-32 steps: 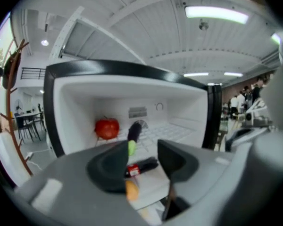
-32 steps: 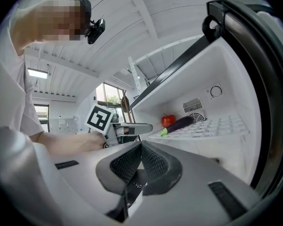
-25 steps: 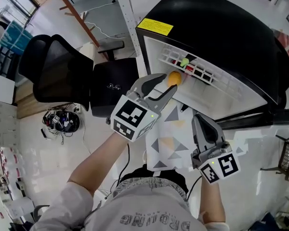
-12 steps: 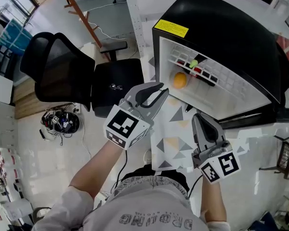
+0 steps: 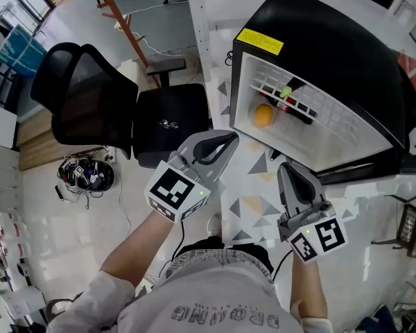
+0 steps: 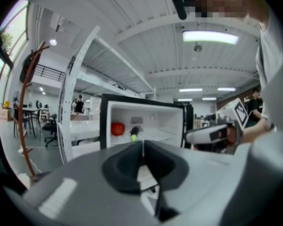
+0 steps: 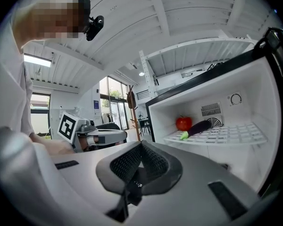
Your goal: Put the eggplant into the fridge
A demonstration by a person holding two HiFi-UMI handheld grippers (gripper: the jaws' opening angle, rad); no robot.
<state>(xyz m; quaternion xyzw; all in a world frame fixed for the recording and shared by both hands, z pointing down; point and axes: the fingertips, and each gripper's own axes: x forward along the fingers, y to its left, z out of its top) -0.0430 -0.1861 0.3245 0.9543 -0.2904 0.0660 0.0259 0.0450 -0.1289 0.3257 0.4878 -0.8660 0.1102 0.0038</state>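
- The fridge [image 5: 333,44], small and black, stands open on the far part of the desk [image 5: 253,201]; its white inside faces the two claws
- The eggplant [image 7: 201,125] lies in the fridge on the wire shelf [image 7: 228,134]; its green stem end points toward the open front, and its dark body runs back toward the rear wall
- A tomato [image 7: 183,123] sits on the same shelf, just beside the eggplant on its left
- The left claw [image 5: 230,141] is held over the near left part of the desk, well apart from the fridge opening; its jaws have just been closing and now meet with nothing between them
- The right claw [image 5: 286,168] is held to the right of the left one, near the lower front edge of the fridge; its jaws are also pressed together and hold nothing
- Both claws point toward the fridge, roughly level
- A black office chair [image 5: 90,103] stands on the floor to the left of the desk
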